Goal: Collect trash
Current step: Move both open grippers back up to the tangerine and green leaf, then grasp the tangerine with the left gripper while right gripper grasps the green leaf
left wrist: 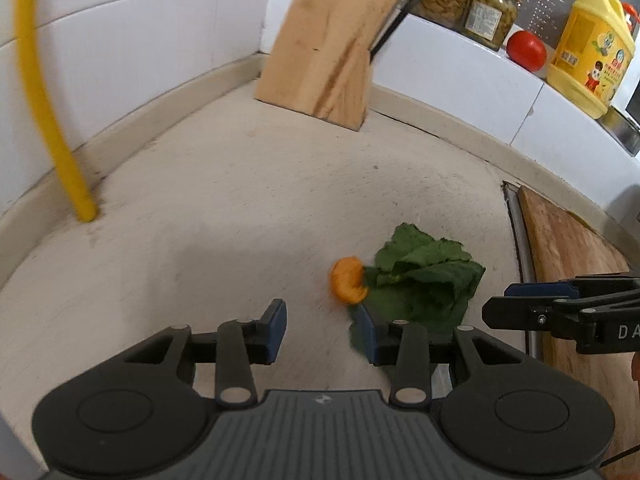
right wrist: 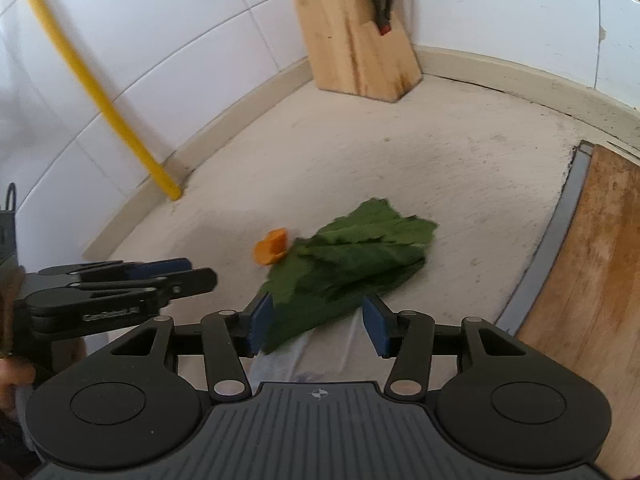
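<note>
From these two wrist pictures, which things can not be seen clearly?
- Left wrist view: near edge of the green leafy vegetable scraps, covered by the left gripper.
- Right wrist view: pale sheet under the leaves, hidden by the right gripper.
- Both views: wooden knife block, top cut off.

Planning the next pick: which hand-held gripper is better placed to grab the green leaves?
Right, probably. The right hand-held gripper is open with the green leaves just ahead between its fingers. The left hand-held gripper, also open, aims at bare counter beside the orange peel.

Left gripper [left wrist: 322, 330] and right gripper [right wrist: 318, 326] agape, side by side
</note>
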